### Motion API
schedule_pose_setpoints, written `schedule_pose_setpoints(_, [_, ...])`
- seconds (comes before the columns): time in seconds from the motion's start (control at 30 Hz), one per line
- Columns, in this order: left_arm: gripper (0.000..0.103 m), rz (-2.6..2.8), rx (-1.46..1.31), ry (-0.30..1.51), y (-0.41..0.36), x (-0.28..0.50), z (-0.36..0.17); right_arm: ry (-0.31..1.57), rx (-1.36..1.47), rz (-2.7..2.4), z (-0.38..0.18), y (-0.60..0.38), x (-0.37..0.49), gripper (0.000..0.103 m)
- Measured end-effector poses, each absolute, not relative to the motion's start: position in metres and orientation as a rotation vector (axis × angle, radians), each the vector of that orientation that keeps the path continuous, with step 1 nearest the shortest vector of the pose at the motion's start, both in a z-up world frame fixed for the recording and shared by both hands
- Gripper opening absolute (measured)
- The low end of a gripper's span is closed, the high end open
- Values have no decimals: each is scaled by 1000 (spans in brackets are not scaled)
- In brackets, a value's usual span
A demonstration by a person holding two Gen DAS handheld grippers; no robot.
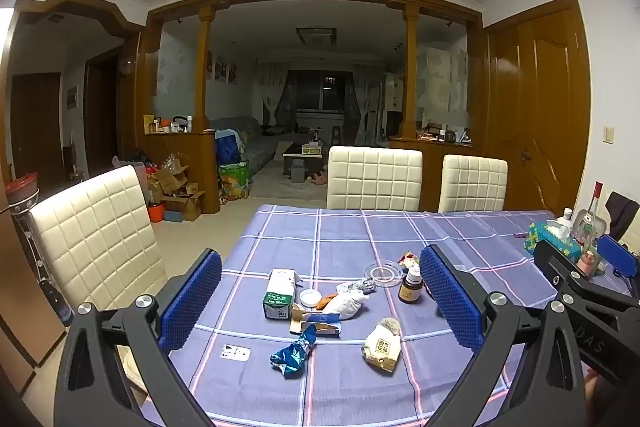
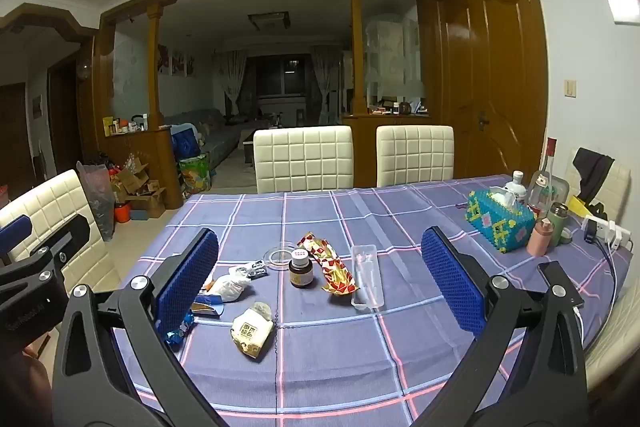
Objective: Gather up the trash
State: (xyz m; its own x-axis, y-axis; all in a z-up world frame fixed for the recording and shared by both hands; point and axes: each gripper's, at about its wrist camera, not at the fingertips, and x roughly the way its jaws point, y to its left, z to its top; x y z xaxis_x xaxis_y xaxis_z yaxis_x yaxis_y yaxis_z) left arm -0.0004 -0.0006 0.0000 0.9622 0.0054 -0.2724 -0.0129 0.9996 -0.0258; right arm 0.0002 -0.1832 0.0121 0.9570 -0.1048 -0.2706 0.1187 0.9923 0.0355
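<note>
I hold both tools above the near edge of the table (image 1: pixel 460 227), nothing between the fingers. The left gripper (image 1: pixel 320 291) stands at full spread; the right gripper (image 2: pixel 320 283) likewise, empty.

Nearest the left tool lies a crumpled blue foil wrapper (image 1: pixel 294 349): I judge it light, springy and slick, best pinched across its bunched middle. Just beside it, a cream snack packet (image 1: pixel 383 345) looks soft and part-filled; I would take it across the body, not the torn top. Further on, flattened card packaging (image 1: pixel 316 321) lies flat on the cloth and may need an edge lift. Behind it stands a small white-and-green carton (image 1: pixel 280 293), stiff and probably empty, so it could tip; grip its narrow sides. A white wad of tissue (image 1: pixel 346 303) is soft and compressible.

On the right side, a red-and-gold wrapper (image 2: pixel 330 263) and a clear plastic tray (image 2: pixel 366 277) lie near each other, both thin. The brown glass bottle (image 2: pixel 301 267) is fragile; I cannot tell whether it is trash.
</note>
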Motion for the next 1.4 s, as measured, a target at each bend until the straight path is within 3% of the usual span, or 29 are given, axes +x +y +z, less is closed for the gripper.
schedule_pose_setpoints(1.4, [97,8,-37,285,0,0,-6,294,40,-112,10,-181,2,100])
